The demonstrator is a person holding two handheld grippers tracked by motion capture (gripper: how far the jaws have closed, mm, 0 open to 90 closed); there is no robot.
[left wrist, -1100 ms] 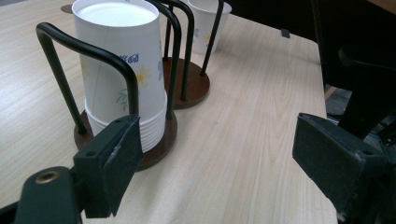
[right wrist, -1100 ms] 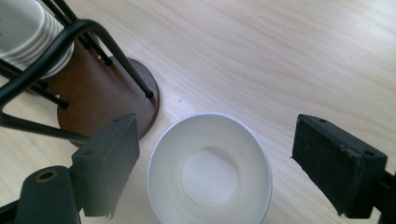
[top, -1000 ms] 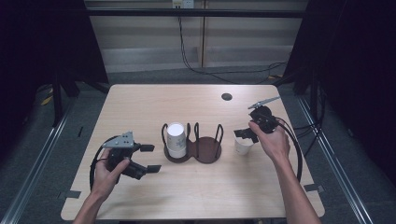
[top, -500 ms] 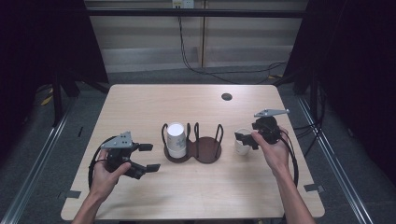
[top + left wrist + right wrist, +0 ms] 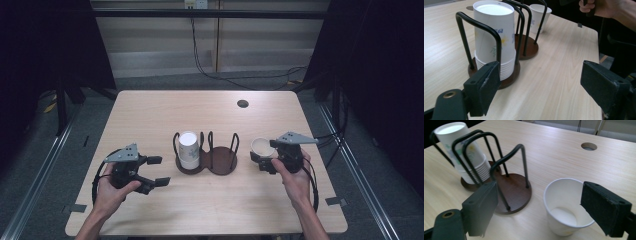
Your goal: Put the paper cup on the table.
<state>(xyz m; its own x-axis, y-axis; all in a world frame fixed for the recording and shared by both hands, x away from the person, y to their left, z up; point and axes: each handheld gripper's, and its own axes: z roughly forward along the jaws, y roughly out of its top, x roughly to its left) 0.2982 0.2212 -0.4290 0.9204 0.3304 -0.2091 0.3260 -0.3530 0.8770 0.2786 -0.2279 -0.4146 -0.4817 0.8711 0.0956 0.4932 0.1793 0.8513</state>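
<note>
A dark wooden cup holder with black wire hoops stands mid-table. Its left bay holds a stack of upside-down flowered paper cups; its right bay is bare. A single white paper cup stands upright on the table, right of the holder. My right gripper is open, its jaws level around the near side of that cup without pressing it. My left gripper is open and holds nothing, left of the holder and pointing at the stack. The lone cup shows behind the holder.
A round cable hole lies in the tabletop at the far right. Bare wood runs between the holder and the near table edge. Dark cables trail on the floor behind the table. A hand grips the other tool beyond the lone cup.
My right gripper has come down and back toward the person, levelling out beside the lone cup, which stays put on the table. The left gripper has not moved.
</note>
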